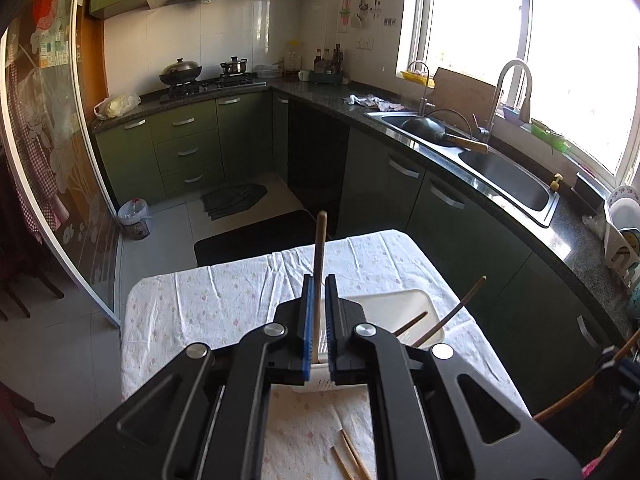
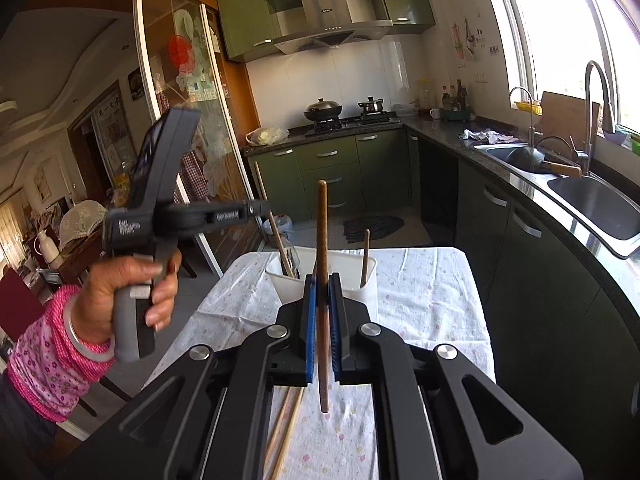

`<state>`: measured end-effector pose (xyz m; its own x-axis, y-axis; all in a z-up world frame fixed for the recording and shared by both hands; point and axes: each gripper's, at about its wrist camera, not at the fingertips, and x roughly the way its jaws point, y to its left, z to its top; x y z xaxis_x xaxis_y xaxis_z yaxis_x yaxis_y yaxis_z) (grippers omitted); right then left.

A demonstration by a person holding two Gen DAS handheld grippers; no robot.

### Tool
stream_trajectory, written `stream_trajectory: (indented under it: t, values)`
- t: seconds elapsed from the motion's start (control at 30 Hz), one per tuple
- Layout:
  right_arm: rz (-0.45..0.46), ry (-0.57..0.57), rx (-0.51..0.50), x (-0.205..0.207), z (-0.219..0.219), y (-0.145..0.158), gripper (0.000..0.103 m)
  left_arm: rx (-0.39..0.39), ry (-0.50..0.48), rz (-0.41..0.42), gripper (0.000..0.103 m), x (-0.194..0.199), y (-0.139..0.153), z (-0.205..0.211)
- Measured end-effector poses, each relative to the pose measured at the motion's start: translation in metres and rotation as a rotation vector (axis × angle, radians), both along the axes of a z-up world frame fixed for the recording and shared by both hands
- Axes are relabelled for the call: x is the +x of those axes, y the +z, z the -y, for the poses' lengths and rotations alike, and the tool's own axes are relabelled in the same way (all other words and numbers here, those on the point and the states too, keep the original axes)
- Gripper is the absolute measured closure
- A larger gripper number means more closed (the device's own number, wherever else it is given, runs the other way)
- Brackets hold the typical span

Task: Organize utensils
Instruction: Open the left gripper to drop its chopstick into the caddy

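So both grippers have a stick in them right now, mid-way through sorting. The left gripper has its blue-padded jaws pinched narrow on a pale wooden chopstick that stands nearly upright between them, and it's hanging just over the white plastic utensil holder sitting on the small table with the crumpled white floral tablecloth. The right gripper is likewise clamped tight on a darker reddish-brown wooden chopstick, held upright with its bottom end clear of the cloth, and the holder is right behind it from that camera. The holder already has some stuff in it: a few brown wooden sticks leaning out of it, and what looks like a metal utensil at its left end, though I can't really tell what it is. There are loose light bamboo chopsticks lying flat on the cloth near the front edge, so the job's nowhere near finished, maybe halfway by my guess. You can also see the person's hand in a pink flowered sleeve gripping the left tool's handle. The step here reads as carry-and-drop: next, each stick needs its lower tip lined up over an opening of the holder, lowered in, then let go. The tricky part I'd expect is keeping the stick vertical so it doesn't catch the rim or knock the ones already leaning there.
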<state>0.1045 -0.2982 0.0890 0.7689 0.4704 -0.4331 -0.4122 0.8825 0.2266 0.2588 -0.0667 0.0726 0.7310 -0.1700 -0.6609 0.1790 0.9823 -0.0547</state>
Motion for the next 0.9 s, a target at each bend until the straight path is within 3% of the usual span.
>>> stream_trajectory:
  t: [0.23,0.37,0.47,0.67,0.77,0.9]
  values:
    - [0.155,-0.084,0.097,0.026,-0.004,0.053,0.096,-0.011,-0.042,-0.048,0.089,-0.033,-0.015,-0.01]
    - [0.198,-0.142,0.1,0.053,-0.012,0.063,0.096,-0.021,-0.063,-0.063,0.082,-0.057,-0.017,-0.015]
    - [0.167,-0.16,0.076,0.081,-0.02,0.054,0.096,-0.015,-0.08,-0.087,0.081,-0.073,-0.023,-0.017]
    - [0.062,-0.165,0.049,0.114,-0.028,0.009,0.094,-0.005,-0.121,-0.161,0.08,-0.089,-0.042,-0.013]
    - [0.056,-0.153,0.044,0.11,-0.028,-0.003,0.083,-0.034,-0.131,-0.207,0.075,-0.093,-0.055,-0.013]
    - [0.082,-0.134,0.052,0.084,-0.02,-0.003,0.082,-0.045,-0.123,-0.274,0.07,-0.096,-0.083,-0.012]
